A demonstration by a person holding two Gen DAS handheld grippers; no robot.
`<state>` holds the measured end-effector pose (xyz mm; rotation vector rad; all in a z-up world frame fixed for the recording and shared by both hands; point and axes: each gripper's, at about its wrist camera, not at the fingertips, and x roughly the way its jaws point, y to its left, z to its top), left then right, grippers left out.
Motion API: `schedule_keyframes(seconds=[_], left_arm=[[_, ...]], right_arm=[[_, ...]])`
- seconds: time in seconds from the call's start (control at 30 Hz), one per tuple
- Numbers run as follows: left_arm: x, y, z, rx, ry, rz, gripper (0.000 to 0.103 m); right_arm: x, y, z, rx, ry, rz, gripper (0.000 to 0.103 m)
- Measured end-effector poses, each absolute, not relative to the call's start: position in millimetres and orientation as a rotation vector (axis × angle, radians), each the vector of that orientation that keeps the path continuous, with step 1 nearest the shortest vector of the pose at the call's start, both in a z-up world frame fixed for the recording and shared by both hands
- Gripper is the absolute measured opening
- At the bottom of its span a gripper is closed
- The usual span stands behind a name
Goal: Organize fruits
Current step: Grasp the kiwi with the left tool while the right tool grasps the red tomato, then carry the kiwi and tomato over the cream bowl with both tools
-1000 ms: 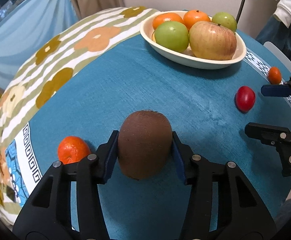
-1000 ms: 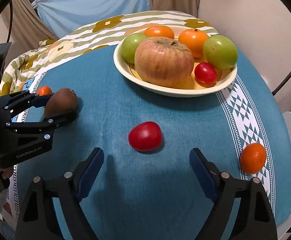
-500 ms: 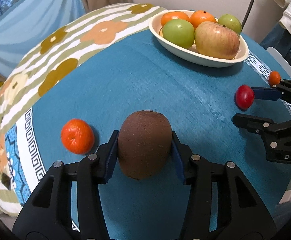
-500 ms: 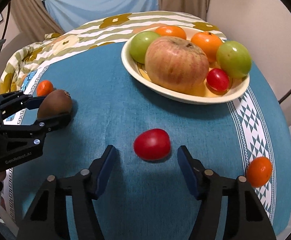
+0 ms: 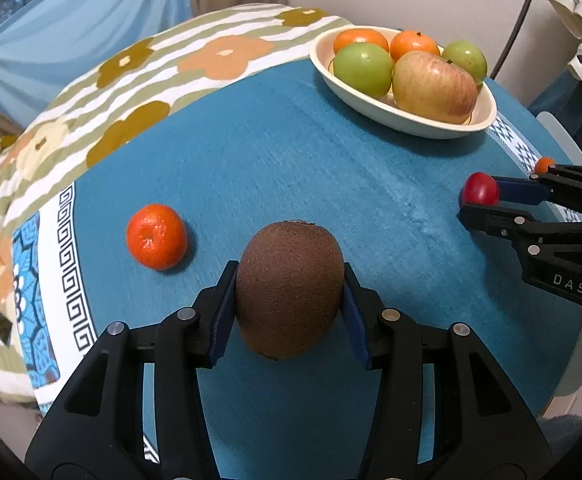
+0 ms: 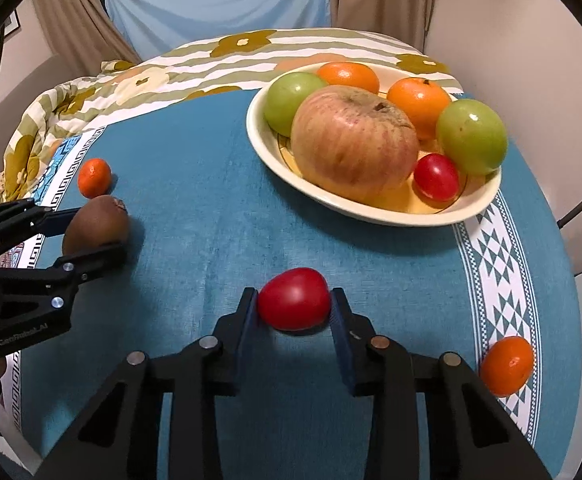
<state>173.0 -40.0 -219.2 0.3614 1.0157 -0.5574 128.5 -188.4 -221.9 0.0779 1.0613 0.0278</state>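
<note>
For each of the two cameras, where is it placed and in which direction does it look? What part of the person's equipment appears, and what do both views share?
Left wrist: sits on the left hand-held gripper, looks forward over the kiwi it clamps toward the fruit bowl; the right hand-held gripper shows at right.
Right wrist: sits on the right hand-held gripper, looks over the red tomato between its fingers toward the bowl; the left hand-held gripper shows at left.
Shared: bowl, kiwi, tomato, blue tablecloth.
</note>
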Motion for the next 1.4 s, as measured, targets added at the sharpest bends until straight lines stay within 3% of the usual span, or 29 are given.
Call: schedule_keyframes(seconds=[0.9,1.4], left_arm=[[201,-125,-103,0.137,0.903,-0.502,0.052],[256,-209,-128,0.136,0.922,-0.476,0.052]], right_arm=[[146,-268,-128,0.020,0.967,0.162,0.033],[199,-332,-131,0.003,0.952,0.223,0.033]])
